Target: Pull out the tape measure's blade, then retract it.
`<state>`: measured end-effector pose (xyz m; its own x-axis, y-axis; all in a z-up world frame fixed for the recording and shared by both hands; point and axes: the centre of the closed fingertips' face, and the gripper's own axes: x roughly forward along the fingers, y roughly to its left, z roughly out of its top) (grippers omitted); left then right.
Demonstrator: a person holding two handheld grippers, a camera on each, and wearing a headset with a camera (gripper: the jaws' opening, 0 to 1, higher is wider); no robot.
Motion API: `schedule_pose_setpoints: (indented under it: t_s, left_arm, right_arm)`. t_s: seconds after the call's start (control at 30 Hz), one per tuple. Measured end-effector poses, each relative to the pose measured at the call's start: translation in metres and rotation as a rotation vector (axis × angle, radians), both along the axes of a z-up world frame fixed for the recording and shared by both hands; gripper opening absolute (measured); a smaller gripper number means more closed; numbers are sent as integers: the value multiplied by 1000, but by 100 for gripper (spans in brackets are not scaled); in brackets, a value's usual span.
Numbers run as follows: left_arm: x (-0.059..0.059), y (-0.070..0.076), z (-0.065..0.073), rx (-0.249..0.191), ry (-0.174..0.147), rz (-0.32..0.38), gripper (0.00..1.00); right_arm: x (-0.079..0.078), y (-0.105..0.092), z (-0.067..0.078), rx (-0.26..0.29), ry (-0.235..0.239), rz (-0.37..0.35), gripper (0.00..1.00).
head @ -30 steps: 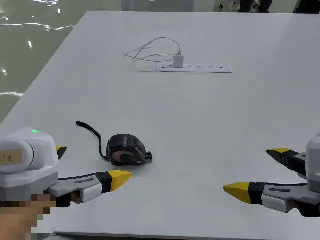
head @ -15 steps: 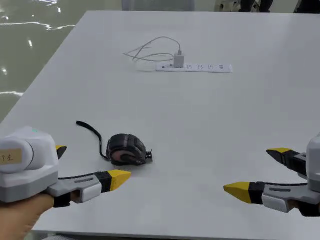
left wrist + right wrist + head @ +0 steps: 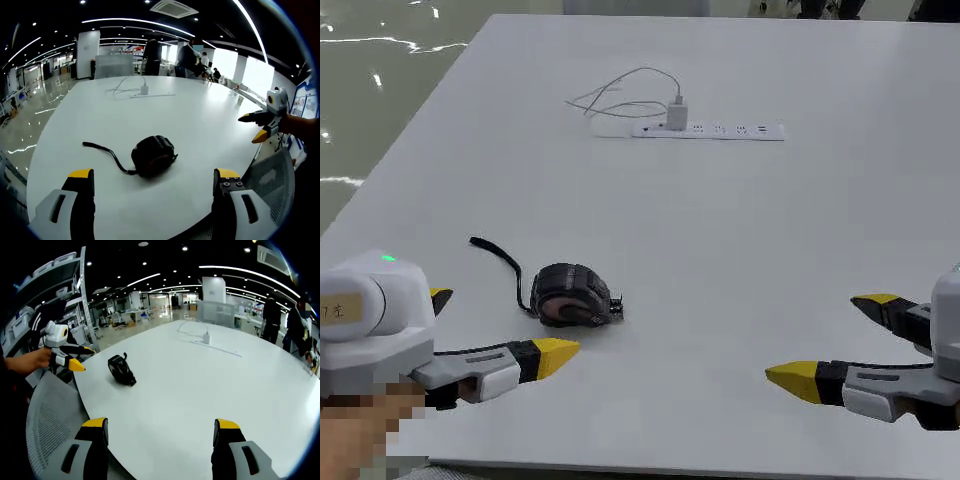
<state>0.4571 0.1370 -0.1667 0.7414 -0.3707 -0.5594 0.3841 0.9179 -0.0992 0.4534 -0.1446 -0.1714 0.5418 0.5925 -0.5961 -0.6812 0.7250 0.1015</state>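
The tape measure (image 3: 570,296) is being recorded as lying on its side on the white table (image 3: 740,230), near the front edge. It is just ahead of the left gripper (image 3: 505,322) and well apart from the right gripper (image 3: 823,338). Both grippers are being held with jaws spread wide and nothing between them.

The case is being judged compact, rigid and rubber-clad, of moderate weight and unlikely to slip. A hold across its flat sides by the left gripper is being advised. The blade is not drawn out. Its end hook (image 3: 617,303) is being noted at the case's right side, small and thin, so a fine pinch is being judged necessary. A springy blade with a brisk return is being expected.

A black wrist strap (image 3: 500,258) is being observed trailing leftward and could be caught in the jaws. A power strip (image 3: 720,130) with a charger and white cable (image 3: 620,100) is being noted well apart at the far side, obstructing nothing.
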Motion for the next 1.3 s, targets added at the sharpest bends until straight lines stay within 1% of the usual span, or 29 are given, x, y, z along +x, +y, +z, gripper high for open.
schedule_pose_setpoints:
  t_s: [0.1, 0.13, 0.27, 0.37, 0.4, 0.43, 0.5, 0.53, 0.57, 0.6, 0.63, 0.67, 0.7, 0.77, 0.8, 0.83, 0.87, 0.9, 0.93, 1.0, 1.07, 1.13, 1.17, 1.2, 1.23, 1.27, 1.3]
  left_arm:
    - [3, -1, 1, 9, -23, -22, 98]
    - [4, -2, 1, 20, -29, -34, 98]
    - [7, -2, -2, 46, -31, -68, 99]
    - [12, -1, -3, 45, -33, -90, 98]
    - [13, -4, -3, 39, -36, -116, 98]
    - [13, -5, -4, 36, -31, -130, 97]
    - [17, -6, -5, 58, -42, -168, 96]
    - [19, -6, -6, 61, -40, -183, 95]
    - [20, -8, -8, 65, -34, -215, 95]
    - [20, -11, -8, 59, -33, -257, 94]
    - [20, -14, -8, 39, -30, -275, 93]
    - [23, -12, -10, 40, -25, -281, 92]
    - [24, -13, -10, 47, -36, -303, 92]
    - [26, -14, -12, 65, -37, -349, 91]
    - [28, -16, -12, 65, -48, -362, 90]
    - [29, -17, -14, 61, -42, -384, 88]
    - [27, -21, -14, 53, -39, -426, 87]
    - [28, -25, -13, 52, -54, -463, 85]
    - [30, -25, -15, 60, -50, -468, 83]
    - [33, -28, -16, 64, -53, -508, 81]
    - [38, -30, -15, 73, -76, -544, 78]
    - [41, -33, -15, 75, -83, -580, 75]
    - [40, -35, -18, 92, -76, -624, 73]
    - [41, -36, -19, 101, -74, -648, 71]
    - [44, -36, -21, 117, -81, -672, 68]
    - [45, -35, -23, 130, -78, -682, 67]
    - [47, -36, -24, 142, -90, -702, 68]
  right_arm:
    - [0, 0, -1, -1, 4, 0, 85]
    - [0, 0, -1, 0, 6, -1, 85]
    - [1, -1, -2, -3, 9, -1, 85]
    - [1, -1, -2, -2, 10, -1, 85]
    - [1, -1, -3, -3, 11, 0, 85]
    - [1, -1, -3, -4, 11, 0, 85]
    - [1, 0, -3, -4, 12, -1, 85]
    - [1, 0, -3, -5, 12, -1, 85]
    - [1, -1, -3, -4, 13, -1, 85]
    - [1, -1, -3, -4, 14, 0, 85]
    - [2, -1, -3, -5, 16, 0, 85]
    - [2, -1, -4, -6, 16, -1, 85]
    - [2, -2, -4, -7, 16, -2, 85]
    - [2, -2, -3, -8, 18, -5, 85]
    - [1, -2, -3, -9, 19, -6, 85]
    - [1, -2, -4, -11, 21, -6, 85]
    - [1, -2, -4, -13, 23, -5, 85]
    - [0, -3, -5, -17, 27, -6, 85]
    - [0, -3, -6, -18, 27, -6, 85]
    - [0, -3, -6, -19, 30, -8, 85]
    - [0, -3, -6, -20, 32, -9, 85]
    - [0, -2, -7, -23, 35, -8, 85]
    - [1, -2, -6, -25, 36, -8, 85]
    - [1, -2, -6, -26, 35, -7, 85]
    - [2, -1, -6, -27, 36, -7, 85]
    - [2, -1, -6, -29, 36, -7, 85]
    - [3, -1, -6, -30, 36, -7, 85]
